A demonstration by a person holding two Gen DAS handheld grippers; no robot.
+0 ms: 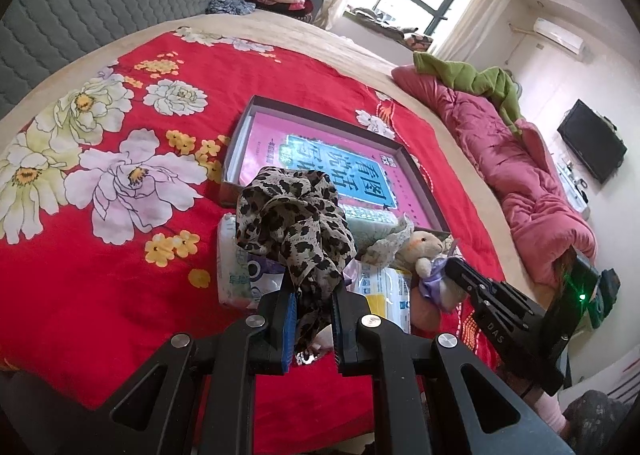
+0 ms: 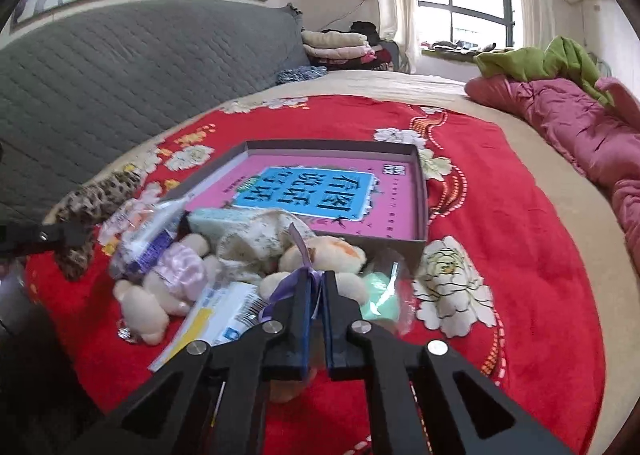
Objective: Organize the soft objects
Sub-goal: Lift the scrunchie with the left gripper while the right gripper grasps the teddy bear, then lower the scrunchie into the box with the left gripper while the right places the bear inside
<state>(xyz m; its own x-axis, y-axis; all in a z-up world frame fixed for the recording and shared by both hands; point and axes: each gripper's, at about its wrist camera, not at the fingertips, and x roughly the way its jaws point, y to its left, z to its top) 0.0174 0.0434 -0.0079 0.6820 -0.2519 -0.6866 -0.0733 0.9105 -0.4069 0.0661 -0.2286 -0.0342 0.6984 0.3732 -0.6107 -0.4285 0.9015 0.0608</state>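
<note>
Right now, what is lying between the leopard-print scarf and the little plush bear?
In the left wrist view, plastic-wrapped packets and a pale lace cloth lie between the scarf, held up in the left claw, and the bear.

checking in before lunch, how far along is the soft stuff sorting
Done: nothing soft lies fully in the box yet. In hand: left tongs clamp the leopard scarf; right tongs are shut on the plush toy's ribbon. Left: tissue packs and the other plush.
</note>
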